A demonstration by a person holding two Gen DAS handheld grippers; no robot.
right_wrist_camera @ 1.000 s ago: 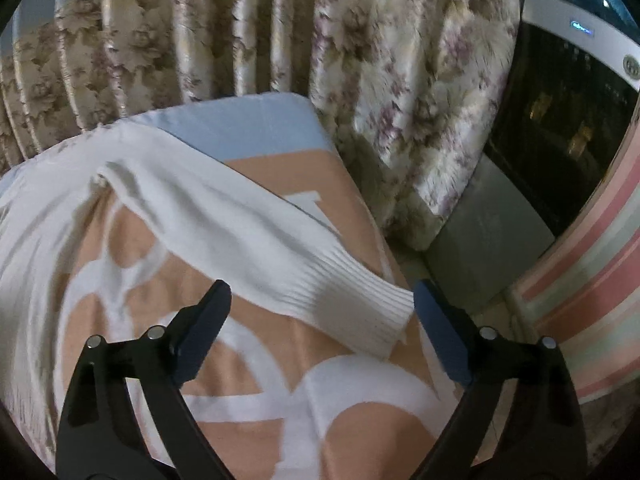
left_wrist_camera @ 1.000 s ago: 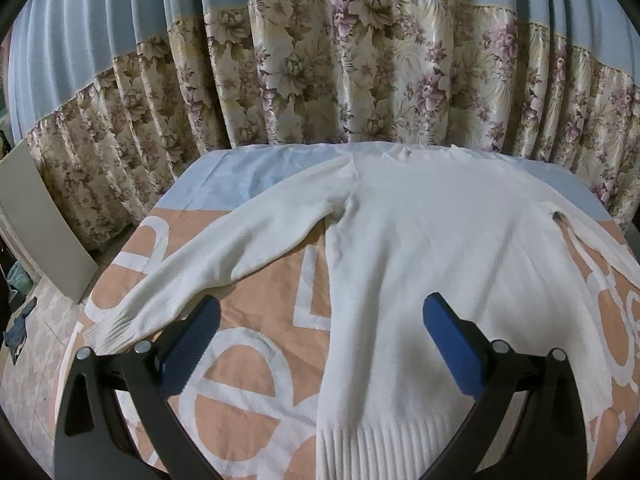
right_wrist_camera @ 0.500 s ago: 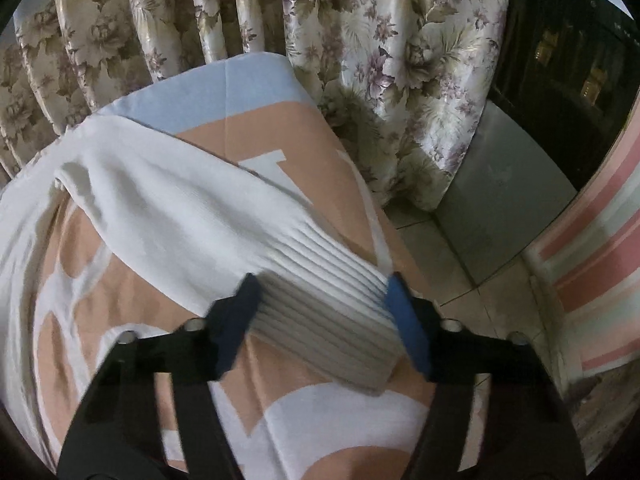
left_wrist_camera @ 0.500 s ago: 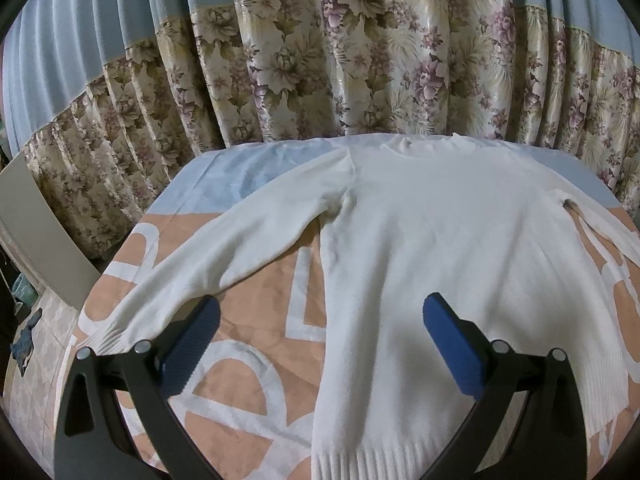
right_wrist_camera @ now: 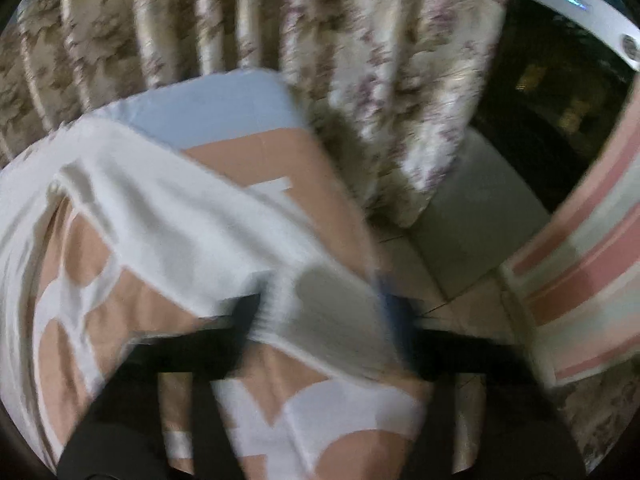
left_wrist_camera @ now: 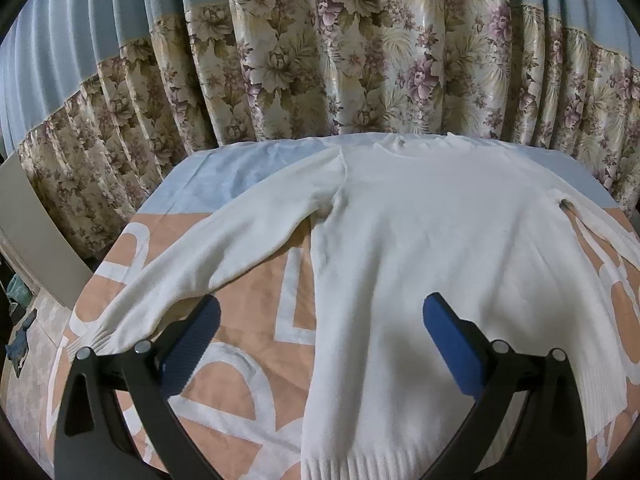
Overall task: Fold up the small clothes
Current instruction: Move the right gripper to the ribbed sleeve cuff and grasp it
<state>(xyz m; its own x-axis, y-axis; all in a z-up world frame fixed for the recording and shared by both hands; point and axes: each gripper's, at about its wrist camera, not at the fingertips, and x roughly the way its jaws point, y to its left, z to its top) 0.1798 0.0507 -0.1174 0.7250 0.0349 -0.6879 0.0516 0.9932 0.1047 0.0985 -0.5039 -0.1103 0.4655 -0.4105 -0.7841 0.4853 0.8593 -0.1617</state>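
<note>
A white knitted sweater (left_wrist_camera: 420, 264) lies spread face up on a desk covered by a cloth (left_wrist_camera: 256, 292) printed in orange with large white letters and a pale blue band at the far end. Its neckline points towards the flowered curtain (left_wrist_camera: 344, 68) behind the desk, and its ribbed hem lies at the near edge. One sleeve (left_wrist_camera: 208, 252) stretches out flat towards the left, its ribbed cuff near the cloth's left edge.

The left hand-held gripper (left_wrist_camera: 316, 332) hovers above the sweater's lower left side with its jaws spread wide and nothing between the blue pads (left_wrist_camera: 444, 328); it is released.

In the right wrist view (badly smeared by motion blur) the other sleeve's ribbed cuff (right_wrist_camera: 320, 312) sits between the fingers of the right hand-held gripper (right_wrist_camera: 324, 320), near the desk's right edge. Its jaws have just been opening, with the cuff between them; whether the pads press on the fabric I cannot tell through the blur. Beyond the desk's edge are a tiled floor (right_wrist_camera: 472, 240), a striped pink fabric (right_wrist_camera: 592, 264) and a dark-fronted appliance (right_wrist_camera: 552, 112).
</note>
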